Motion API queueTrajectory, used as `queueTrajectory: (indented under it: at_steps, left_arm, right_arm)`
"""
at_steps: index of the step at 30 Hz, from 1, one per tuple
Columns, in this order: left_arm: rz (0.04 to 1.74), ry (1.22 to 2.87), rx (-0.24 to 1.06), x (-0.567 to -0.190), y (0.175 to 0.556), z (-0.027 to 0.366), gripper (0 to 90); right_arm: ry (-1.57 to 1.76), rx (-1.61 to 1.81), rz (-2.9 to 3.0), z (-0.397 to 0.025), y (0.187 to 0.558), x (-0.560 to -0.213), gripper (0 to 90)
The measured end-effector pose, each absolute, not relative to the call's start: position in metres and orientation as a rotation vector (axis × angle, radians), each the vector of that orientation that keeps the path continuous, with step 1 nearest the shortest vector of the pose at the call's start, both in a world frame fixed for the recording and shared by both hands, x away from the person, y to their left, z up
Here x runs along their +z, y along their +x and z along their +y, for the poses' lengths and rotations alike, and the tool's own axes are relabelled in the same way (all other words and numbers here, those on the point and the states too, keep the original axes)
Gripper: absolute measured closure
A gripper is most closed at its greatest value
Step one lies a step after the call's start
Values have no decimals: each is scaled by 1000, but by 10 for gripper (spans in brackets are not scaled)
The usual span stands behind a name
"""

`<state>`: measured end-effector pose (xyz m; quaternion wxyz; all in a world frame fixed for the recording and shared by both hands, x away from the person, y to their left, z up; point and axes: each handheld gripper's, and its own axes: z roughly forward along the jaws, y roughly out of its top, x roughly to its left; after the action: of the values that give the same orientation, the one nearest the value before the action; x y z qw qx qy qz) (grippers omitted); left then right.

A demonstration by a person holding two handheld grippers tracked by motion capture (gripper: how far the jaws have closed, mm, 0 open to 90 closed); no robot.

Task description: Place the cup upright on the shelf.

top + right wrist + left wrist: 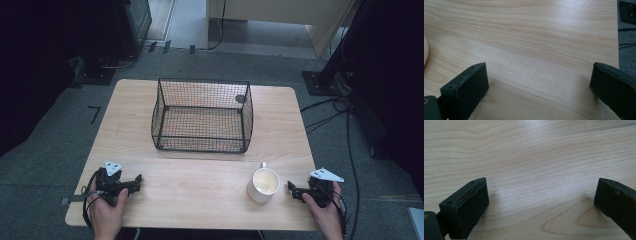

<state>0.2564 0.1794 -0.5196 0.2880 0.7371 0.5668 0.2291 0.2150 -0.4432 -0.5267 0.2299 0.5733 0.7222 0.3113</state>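
Observation:
A black wire basket (pixel 202 115) stands on the wooden table (pixel 200 200) at mid-back, nothing inside it. A white cup (pixel 264 184) sits upright near the front right, its handle turned toward the basket; its edge (pixel 425 51) shows at the left of the right gripper view. My left gripper (pixel 136 182) rests at the front left, held by a hand, open (pixel 540 195) over bare wood. My right gripper (pixel 292 189) lies at the front right, just right of the cup, also open (pixel 539 77), with nothing between its jaws.
Grey carpet surrounds the table. Cables (pixel 345 130) run along the floor on the right, by a dark stand base (pixel 322 82). A dark cabinet (pixel 130 25) and another stand base (pixel 95 72) are at the back left, and light wooden furniture (pixel 280 15) behind.

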Motion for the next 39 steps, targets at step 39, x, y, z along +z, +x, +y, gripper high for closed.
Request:
queueTrajectory:
  at_steps: [39]
  left_arm:
    - [1519,1965,613,-520,257,179,0]
  right_arm:
    - [1534,1137,1839,-401,181,-451,0]
